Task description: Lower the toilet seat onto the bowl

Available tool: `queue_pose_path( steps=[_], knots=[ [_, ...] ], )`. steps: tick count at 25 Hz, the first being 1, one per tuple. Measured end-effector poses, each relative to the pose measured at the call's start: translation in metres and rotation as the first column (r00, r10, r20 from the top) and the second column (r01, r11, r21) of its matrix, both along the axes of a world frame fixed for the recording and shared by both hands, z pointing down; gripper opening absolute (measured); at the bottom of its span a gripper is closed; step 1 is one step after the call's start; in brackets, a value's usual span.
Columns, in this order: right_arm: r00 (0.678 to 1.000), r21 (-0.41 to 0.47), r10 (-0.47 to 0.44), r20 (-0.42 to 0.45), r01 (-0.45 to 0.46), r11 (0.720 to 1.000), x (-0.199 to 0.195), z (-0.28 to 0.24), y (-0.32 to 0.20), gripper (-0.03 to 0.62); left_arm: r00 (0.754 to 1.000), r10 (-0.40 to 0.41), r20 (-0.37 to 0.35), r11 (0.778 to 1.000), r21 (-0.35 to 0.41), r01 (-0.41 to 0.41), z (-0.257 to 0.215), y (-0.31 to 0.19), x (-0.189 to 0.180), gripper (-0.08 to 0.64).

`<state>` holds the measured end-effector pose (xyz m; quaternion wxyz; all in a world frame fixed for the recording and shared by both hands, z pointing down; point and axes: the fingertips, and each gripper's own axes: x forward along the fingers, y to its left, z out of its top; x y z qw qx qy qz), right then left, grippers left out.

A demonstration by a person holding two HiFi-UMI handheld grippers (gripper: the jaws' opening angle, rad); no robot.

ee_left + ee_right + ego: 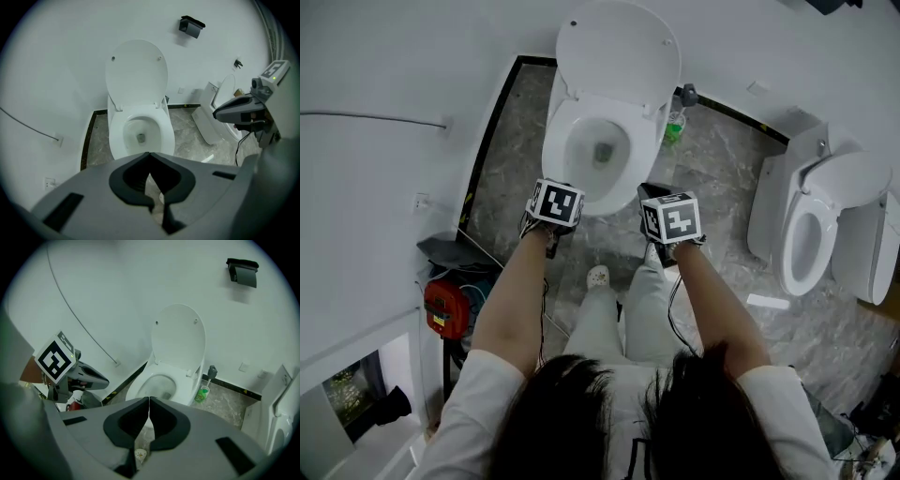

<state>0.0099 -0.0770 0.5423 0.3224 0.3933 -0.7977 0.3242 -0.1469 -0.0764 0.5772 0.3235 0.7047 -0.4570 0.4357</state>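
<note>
A: Where is the toilet seat?
B: Flat on the bowl. The lid stands upright against the wall.
A: And the 2 grippers?
B: The left tongs and the right tongs are both pressed together with nothing between them, held before the toilet's front.

The grey marbled floor carries a white toilet, with a green brush holder just beside it. A second toilet stands well apart.
</note>
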Motion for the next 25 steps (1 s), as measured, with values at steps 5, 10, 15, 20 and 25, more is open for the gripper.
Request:
queue_pose_path(
  steps=[5, 10, 15, 20, 25],
  knots=[
    [1.000, 0.036, -0.015, -0.003, 0.016, 0.999, 0.002, -0.034, -0.003, 0.029, 1.000, 0.006, 0.002, 0.999, 0.052, -0.006, -0.036, -0.002, 0.000, 0.009],
    [0.999, 0.076, -0.047, -0.024, 0.049, 0.996, 0.008, -0.062, -0.003, 0.029, 0.996, 0.068, 0.051, 0.984, 0.162, -0.076, -0.055, -0.012, -0.008, 0.009],
    [0.999, 0.108, -0.047, -0.022, 0.049, 0.993, 0.016, -0.089, -0.001, 0.029, 1.000, 0.019, -0.007, 0.984, 0.177, -0.018, -0.098, -0.009, 0.000, 0.009],
    [0.998, 0.149, -0.057, -0.017, 0.058, 0.987, 0.019, -0.115, 0.000, 0.029, 0.999, 0.032, -0.022, 0.967, 0.254, -0.025, -0.131, -0.017, 0.006, 0.009],
    [0.999, 0.198, -0.045, 0.014, 0.041, 0.979, 0.024, -0.146, -0.007, 0.029, 0.998, 0.017, -0.067, 0.944, 0.329, 0.006, -0.167, -0.024, 0.010, 0.009]
  ],
)
